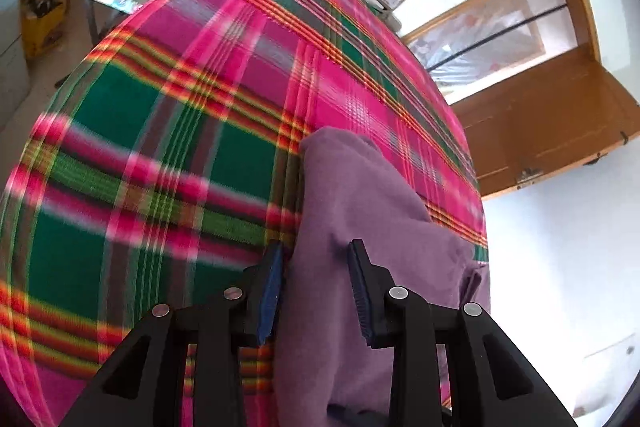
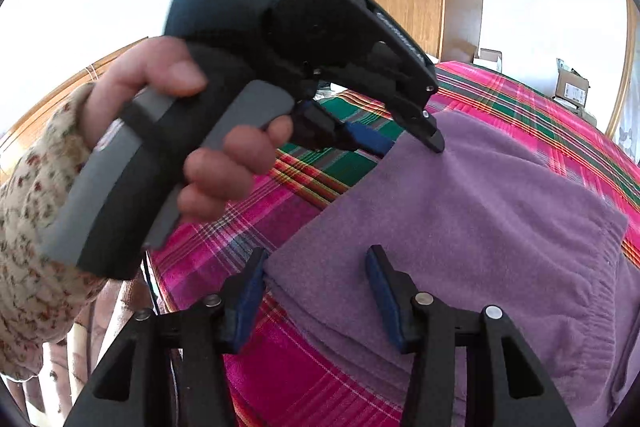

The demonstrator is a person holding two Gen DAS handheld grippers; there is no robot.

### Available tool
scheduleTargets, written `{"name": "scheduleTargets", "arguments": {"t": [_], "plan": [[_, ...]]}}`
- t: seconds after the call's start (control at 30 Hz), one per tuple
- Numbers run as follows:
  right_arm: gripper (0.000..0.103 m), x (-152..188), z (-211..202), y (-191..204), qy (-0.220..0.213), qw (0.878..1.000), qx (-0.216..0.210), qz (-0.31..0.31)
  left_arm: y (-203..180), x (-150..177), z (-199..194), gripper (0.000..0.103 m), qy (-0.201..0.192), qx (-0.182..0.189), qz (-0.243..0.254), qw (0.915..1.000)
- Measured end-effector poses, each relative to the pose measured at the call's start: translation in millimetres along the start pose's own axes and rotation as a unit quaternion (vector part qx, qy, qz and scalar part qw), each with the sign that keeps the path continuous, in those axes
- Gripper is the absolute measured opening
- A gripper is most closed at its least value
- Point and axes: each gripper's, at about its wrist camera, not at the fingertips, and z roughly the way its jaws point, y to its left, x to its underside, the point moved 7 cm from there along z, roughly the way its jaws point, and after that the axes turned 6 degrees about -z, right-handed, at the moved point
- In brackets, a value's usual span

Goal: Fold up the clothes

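Plaid blanket point(image 1: 132, 131) in pink and green covers the bed and bears the work. From the left: a hand point(image 2: 168, 131) in a floral sleeve point(image 2: 36, 195) carries the left gripper point(image 2: 408, 145), whose jaws stand about half closed across the far left edge of the purple fleece garment point(image 2: 480, 211), one blue pad under the edge and the black tip on top. They appear to clamp a thick fold of it. The garment lies spread on the blanket right of centre, already doubled, judging by its layered near edge. At the right, the right gripper point(image 2: 316, 291) hovers over that near left corner with its jaws well apart and both pads clear of the cloth, holding nothing.

Step in hand, as judged: a further fold, the left side being carried over. The next move calls for the right jaws to close on the near corner so both corners travel together and the edges meet squarely.

Only the right wrist view shows the hand, the grip seen from outside and the garment's whole outline. The left wrist view alone shows the fabric bunched between its own pads, and is blurred
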Motion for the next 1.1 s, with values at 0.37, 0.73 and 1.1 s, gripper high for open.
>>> {"name": "scheduleTargets", "arguments": {"t": [0.37, 0.73, 1.1], "plan": [[0.032, -1, 1, -16, 0.001, 1.000, -0.005, 0.017, -11, -22, 21, 0.034, 0.014, 0.016, -0.003, 0.9998], [0.020, -2, -4, -30, -0.009, 0.999, -0.020, 0.037, -15, -30, 24, 0.029, 0.017, 0.009, -0.006, 0.9998], [0.019, -11, -24, -35, -0.045, 0.997, -0.039, 0.057, -32, -32, 1, 0.018, -0.009, -0.001, 0.005, 0.9999]]}}
